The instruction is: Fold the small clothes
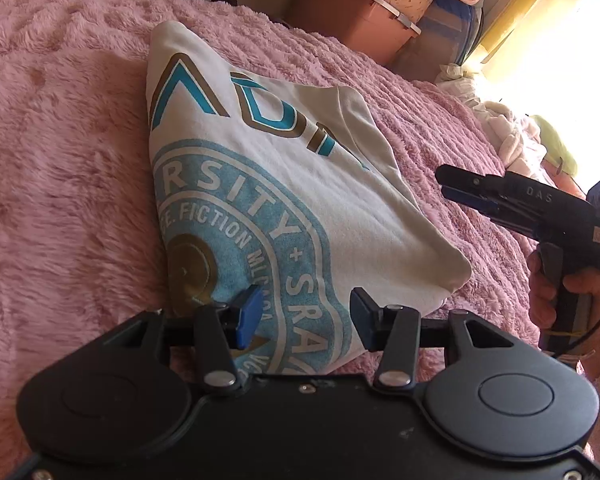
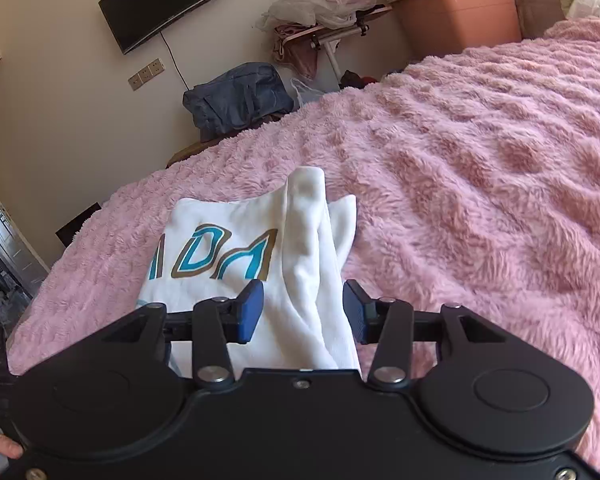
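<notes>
A white T-shirt (image 1: pixel 284 184) with a blue and gold print lies partly folded on the pink fluffy blanket (image 1: pixel 60 168). My left gripper (image 1: pixel 305 316) is open and empty, its blue pads just above the shirt's near edge. My right gripper (image 2: pixel 303 309) is open over the shirt (image 2: pixel 228 248), with a folded white sleeve or side flap (image 2: pixel 308 240) running between its fingers, not pinched. In the left wrist view the right gripper (image 1: pixel 444 184) shows at the right, held by a hand, beside the shirt's right edge.
The pink blanket (image 2: pixel 480 184) covers the whole bed. A heap of light clothes (image 1: pixel 516 136) lies at the bed's far right. A brown storage bin (image 2: pixel 456 12), a blue bag (image 2: pixel 236 96) and a wall TV (image 2: pixel 164 0) stand beyond the bed.
</notes>
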`<state>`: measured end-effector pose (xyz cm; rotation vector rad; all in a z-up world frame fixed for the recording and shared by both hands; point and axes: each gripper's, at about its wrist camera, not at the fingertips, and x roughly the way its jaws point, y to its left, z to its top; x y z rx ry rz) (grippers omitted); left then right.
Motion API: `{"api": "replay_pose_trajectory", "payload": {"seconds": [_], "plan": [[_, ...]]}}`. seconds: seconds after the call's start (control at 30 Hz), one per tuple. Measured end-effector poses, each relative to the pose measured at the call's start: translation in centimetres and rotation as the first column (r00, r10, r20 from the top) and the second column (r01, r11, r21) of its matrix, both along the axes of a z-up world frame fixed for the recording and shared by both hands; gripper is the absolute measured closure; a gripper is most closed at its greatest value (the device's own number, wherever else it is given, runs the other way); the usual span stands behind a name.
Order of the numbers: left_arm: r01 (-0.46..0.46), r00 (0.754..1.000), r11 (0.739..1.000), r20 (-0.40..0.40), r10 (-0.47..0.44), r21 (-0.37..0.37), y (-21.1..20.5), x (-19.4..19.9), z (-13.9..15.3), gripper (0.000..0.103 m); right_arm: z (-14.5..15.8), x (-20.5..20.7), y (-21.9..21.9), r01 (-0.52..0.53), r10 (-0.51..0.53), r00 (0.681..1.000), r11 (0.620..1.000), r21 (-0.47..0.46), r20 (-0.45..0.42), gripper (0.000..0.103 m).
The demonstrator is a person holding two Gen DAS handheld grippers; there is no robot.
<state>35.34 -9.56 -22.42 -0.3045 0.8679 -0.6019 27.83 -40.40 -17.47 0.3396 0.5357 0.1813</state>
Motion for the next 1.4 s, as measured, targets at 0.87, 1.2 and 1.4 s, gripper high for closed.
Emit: {"api": "replay_pose_trajectory", "payload": {"seconds": [0.87, 1.2, 1.4], "plan": [[-0.211, 0.972, 0.909, -0.175, 0.156, -0.359, 10.0, 7.8, -1.0, 0.051, -3.7, 6.4, -3.5, -0.064, 0.09, 0.988, 0.977, 0.205, -0.125, 0.05], [-0.253, 0.955, 0.892, -0.247, 0.166, -0.375, 10.5, 9.4, -4.0, 0.048, -6.5, 9.2, -2.6, -0.101, 0.167, 0.962, 0.952, 0.288, -0.215, 0.04], [-0.223, 0.949, 0.877, -0.299, 0.097, -0.425, 9.8, 11.0, -5.1, 0.047, -7.0, 10.7, -2.3, -0.117, 0.21, 0.95, 0.926, 0.36, -0.23, 0.04]]}}
